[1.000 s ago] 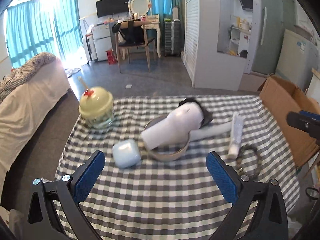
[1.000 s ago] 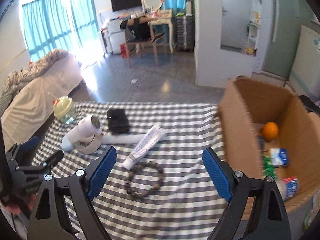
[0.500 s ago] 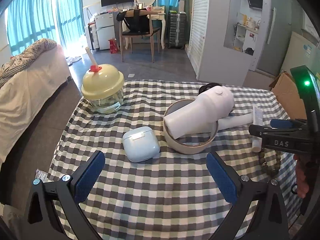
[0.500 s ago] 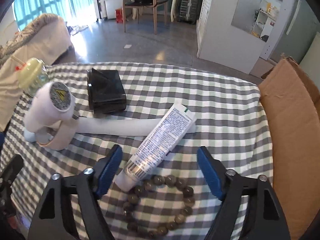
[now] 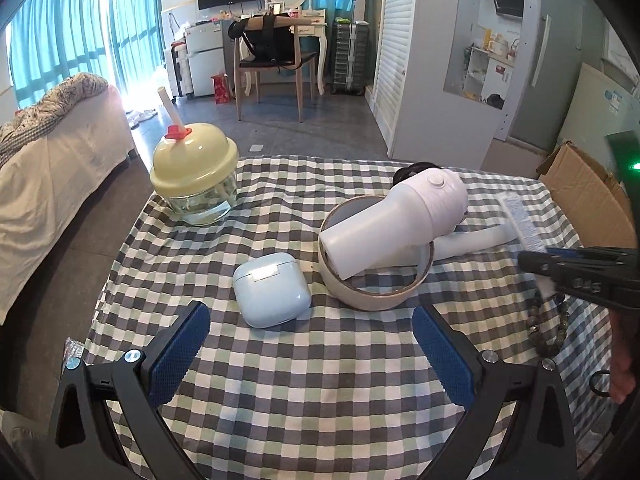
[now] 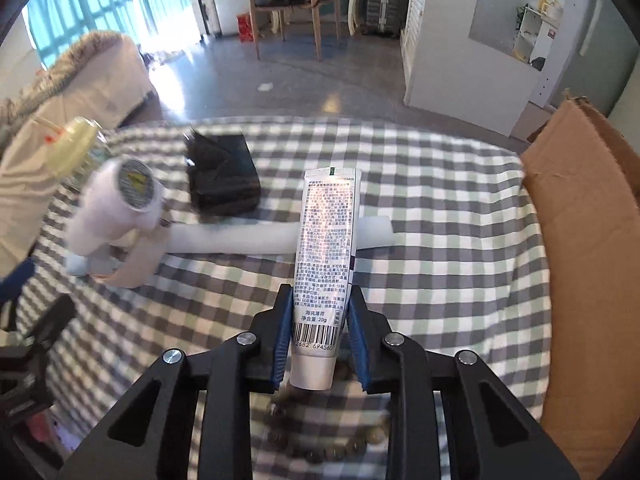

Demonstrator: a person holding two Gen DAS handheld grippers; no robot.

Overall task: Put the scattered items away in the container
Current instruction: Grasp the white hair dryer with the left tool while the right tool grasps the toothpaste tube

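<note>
My right gripper is shut on the cap end of a white toothpaste tube, which points away over the checked cloth; it also shows in the left wrist view. The cardboard box stands to its right. My left gripper is open and empty, just short of a pale blue earbud case. A white hair dryer rests across a tape roll. A bead bracelet lies under the right gripper.
A yellow-lidded glass chopper stands at the table's far left. A black pouch lies behind the dryer's handle. A bed is left of the table, and a chair and cabinets stand beyond.
My right gripper has moved down and forward and closed on the toothpaste tube. My left gripper has come lower and closer to the earbud case and stays open.
</note>
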